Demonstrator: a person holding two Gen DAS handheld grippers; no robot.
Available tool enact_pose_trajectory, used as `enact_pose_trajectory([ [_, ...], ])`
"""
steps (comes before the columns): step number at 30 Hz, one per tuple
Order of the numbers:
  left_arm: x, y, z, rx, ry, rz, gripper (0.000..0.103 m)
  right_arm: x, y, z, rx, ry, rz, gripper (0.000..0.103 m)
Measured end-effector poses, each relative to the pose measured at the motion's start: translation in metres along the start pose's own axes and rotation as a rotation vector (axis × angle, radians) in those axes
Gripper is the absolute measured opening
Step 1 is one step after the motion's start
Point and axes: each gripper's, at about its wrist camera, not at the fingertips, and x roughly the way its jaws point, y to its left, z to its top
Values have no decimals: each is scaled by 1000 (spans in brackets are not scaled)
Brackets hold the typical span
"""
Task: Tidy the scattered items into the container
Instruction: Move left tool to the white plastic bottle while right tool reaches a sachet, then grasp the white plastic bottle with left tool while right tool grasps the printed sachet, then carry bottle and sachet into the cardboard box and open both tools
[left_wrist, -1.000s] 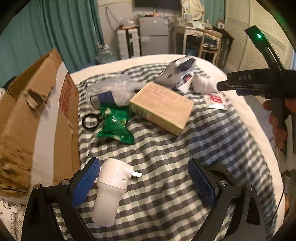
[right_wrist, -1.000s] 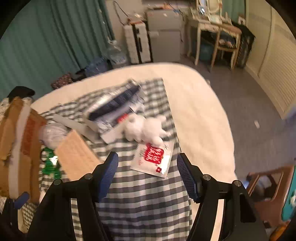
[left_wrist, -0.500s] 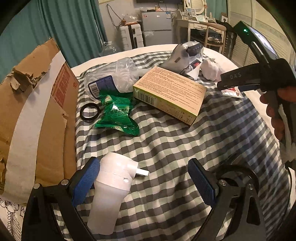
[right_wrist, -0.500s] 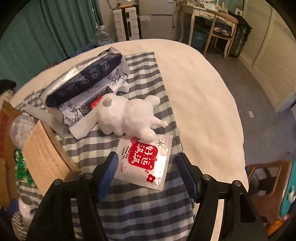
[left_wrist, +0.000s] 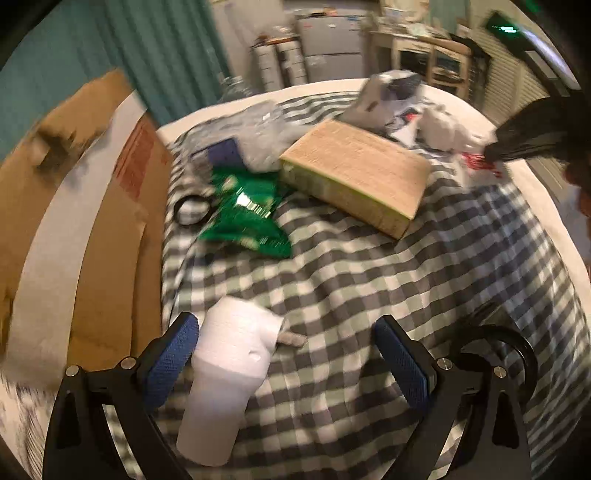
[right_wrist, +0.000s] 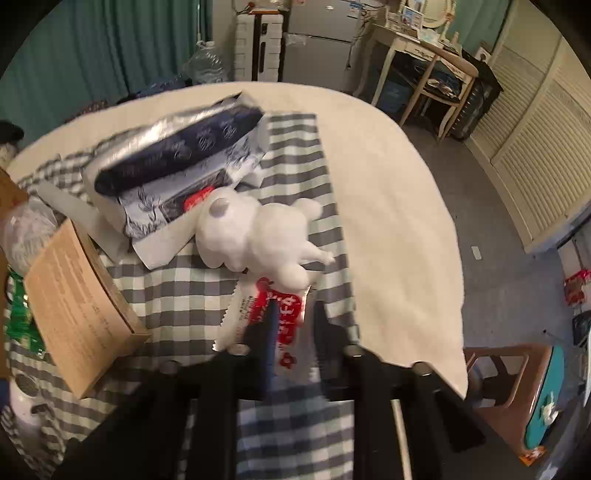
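Hovering low over the checked cloth (left_wrist: 369, 288), the left claw (left_wrist: 288, 354) has its blue pads spread wide, gripping nothing. A white plug-in device (left_wrist: 229, 365) lies between them, close against the left-hand pad. Beyond it sit a green snack bag (left_wrist: 247, 218), a black ring (left_wrist: 192, 210) and a tan box (left_wrist: 354, 181). The cardboard container (left_wrist: 92, 229) stands along the left edge, just beside the cloth.

Over to the right wrist view: the right claw (right_wrist: 291, 328) is closing now, its jaws nearly together on the red-and-white sachet (right_wrist: 273, 314). A white plush toy (right_wrist: 255, 236) lies touching the sachet's far end, one paw overlapping it. Behind that rests a silver-and-navy pouch (right_wrist: 177, 158).

Risks? That sachet is thin and slick; a shallow pinch could let it slide out on the lift. The cloth could get nipped along with it, dragging everything. And the plush may tumble toward the bed's edge (right_wrist: 424, 258).
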Motion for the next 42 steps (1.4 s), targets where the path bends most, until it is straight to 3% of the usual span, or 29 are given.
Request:
enact_pose_trajectory([
  [3,2,-3,-8,-24,21,30,98,-16,-7,-2,31,-13,17,8],
  [5,3,2,-11,-60,51,11,93,-31,-9,-4,34,-33,9,7],
  [8,5,13,-12,-136,122,-89,70,-56,-9,-3,42,-63,27,6],
  [13,3,22,-14,-176,155,-133,43,-92,5,-1,-7,-114,68,5],
  [21,-14,24,-12,-177,160,-137,43,-119,16,-14,-40,-123,167,5],
  [23,-21,23,-10,-170,139,-138,43,-108,15,-14,-41,-90,192,20],
  [25,-25,18,-7,-163,123,-152,43,-97,12,-16,-22,-63,202,23],
  [27,-29,15,-4,-156,104,-163,43,-81,11,-16,-10,-40,176,41],
  [28,-31,13,-1,-148,98,-168,43,-75,10,-15,-4,-35,171,55],
  [29,-32,11,0,-139,91,-174,43,-67,9,-14,6,-32,168,57],
  [39,-21,2,7,-110,80,-200,43,5,13,-5,71,55,147,56],
  [40,-20,3,8,-114,82,-200,43,8,12,-5,81,61,140,47],
  [41,-18,3,9,-120,85,-201,43,11,12,-6,85,71,134,32],
  [42,-16,4,10,-124,85,-200,43,12,12,-6,81,75,139,28],
])
